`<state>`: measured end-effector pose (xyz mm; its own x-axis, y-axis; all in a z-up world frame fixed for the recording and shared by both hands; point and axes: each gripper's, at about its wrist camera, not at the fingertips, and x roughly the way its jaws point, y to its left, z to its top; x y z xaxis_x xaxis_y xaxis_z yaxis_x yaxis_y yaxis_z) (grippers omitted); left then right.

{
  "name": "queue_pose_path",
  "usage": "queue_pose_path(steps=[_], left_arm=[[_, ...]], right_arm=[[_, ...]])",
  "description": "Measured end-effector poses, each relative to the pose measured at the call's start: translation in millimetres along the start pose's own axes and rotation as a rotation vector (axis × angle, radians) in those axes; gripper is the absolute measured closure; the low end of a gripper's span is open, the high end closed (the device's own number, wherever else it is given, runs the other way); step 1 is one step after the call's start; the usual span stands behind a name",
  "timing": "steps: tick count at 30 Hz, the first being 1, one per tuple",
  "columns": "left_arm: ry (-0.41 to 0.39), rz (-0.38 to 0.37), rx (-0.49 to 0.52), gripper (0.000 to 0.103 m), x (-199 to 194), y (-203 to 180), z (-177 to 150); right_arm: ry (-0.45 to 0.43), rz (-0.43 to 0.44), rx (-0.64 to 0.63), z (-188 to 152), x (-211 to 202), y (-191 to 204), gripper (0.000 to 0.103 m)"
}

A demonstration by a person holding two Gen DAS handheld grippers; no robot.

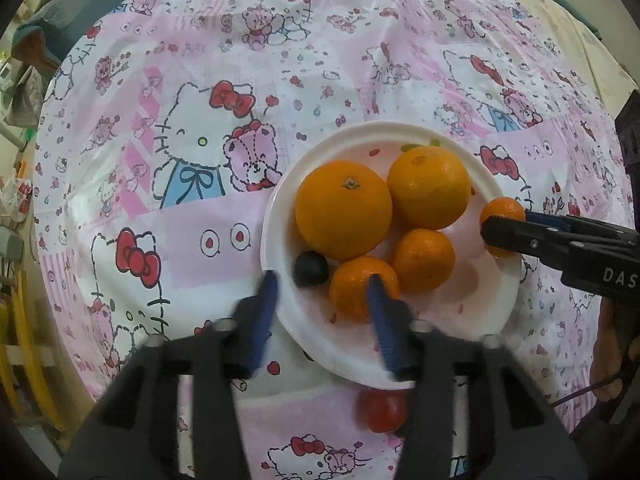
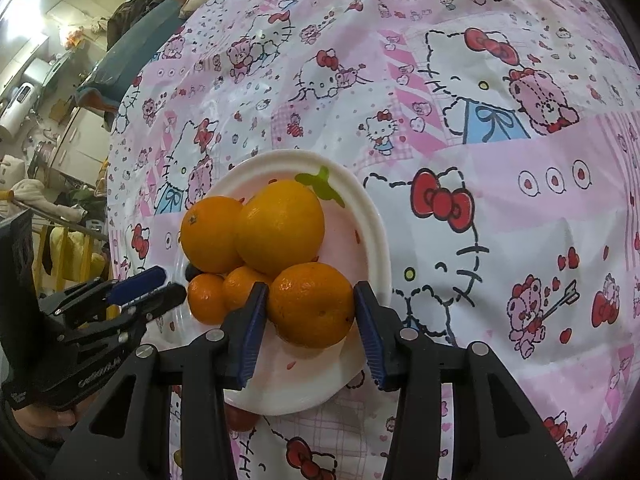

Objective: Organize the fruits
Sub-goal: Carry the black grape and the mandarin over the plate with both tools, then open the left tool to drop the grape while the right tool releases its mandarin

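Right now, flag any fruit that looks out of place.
One red fruit lies on the tablecloth, partly tucked under the near rim of the white plate, while the oranges and a small dark fruit sit on the plate. The right tool has a mandarin between its fingers.

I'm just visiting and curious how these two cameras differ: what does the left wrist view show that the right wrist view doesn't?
Only the left wrist view: the small dark round fruit and the red round fruit whole; the right catches slivers. Only the right wrist view: pale room cabinets and the left gripper side-on. Both: the white round plate, the pink cartoon tablecloth, and the right gripper shut on a small orange tangerine.
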<state>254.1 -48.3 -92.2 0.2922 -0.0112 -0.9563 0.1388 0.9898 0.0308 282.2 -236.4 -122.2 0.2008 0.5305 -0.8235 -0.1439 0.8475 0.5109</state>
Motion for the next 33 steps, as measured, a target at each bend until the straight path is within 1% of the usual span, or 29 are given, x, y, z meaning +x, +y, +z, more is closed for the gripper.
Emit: queue_pose_path(steps=[4,6,8,9,10,11,20,24,29,33], left_arm=[[-0.005,-0.005,0.003,0.050,-1.9,0.3,-0.4],[-0.006,-0.006,-0.003,0.043,-2.5,1.0,-0.6],[-0.014,-0.006,-0.008,0.034,-4.2,1.5,-0.4],[-0.016,-0.006,-0.009,0.032,-5.1,1.6,-0.6],[-0.020,-0.006,-0.010,0.030,-6.1,1.8,-0.7],[-0.023,-0.007,-0.011,0.030,-6.7,1.8,-0.8],[-0.037,0.016,-0.014,0.030,-11.4,4.3,-5.9],[-0.055,0.025,-0.025,0.030,-18.9,6.3,-10.8],[-0.080,0.022,-0.046,0.030,-31.4,8.9,-17.1],[-0.107,0.025,-0.050,0.030,-43.2,8.9,-23.3]], right_arm=[[0.008,0.003,0.007,0.6,0.9,-2.2,0.056],[-0.002,-0.004,0.002,0.8,-0.3,-2.0,0.056],[-0.004,-0.001,0.004,1.6,-1.6,-2.7,0.055],[-0.004,0.003,0.007,2.2,-2.1,-3.2,0.051],[-0.009,0.010,0.011,2.4,-3.0,-3.6,0.042],[-0.017,0.020,0.012,2.5,-4.6,-3.7,0.037],[-0.049,0.013,0.001,3.1,-16.6,0.2,0.037],[-0.082,0.009,0.000,1.3,-28.7,3.0,0.037],[-0.127,0.007,0.010,-7.4,-50.1,5.9,0.037],[-0.146,-0.008,0.000,-18.3,-63.4,11.3,0.037]])
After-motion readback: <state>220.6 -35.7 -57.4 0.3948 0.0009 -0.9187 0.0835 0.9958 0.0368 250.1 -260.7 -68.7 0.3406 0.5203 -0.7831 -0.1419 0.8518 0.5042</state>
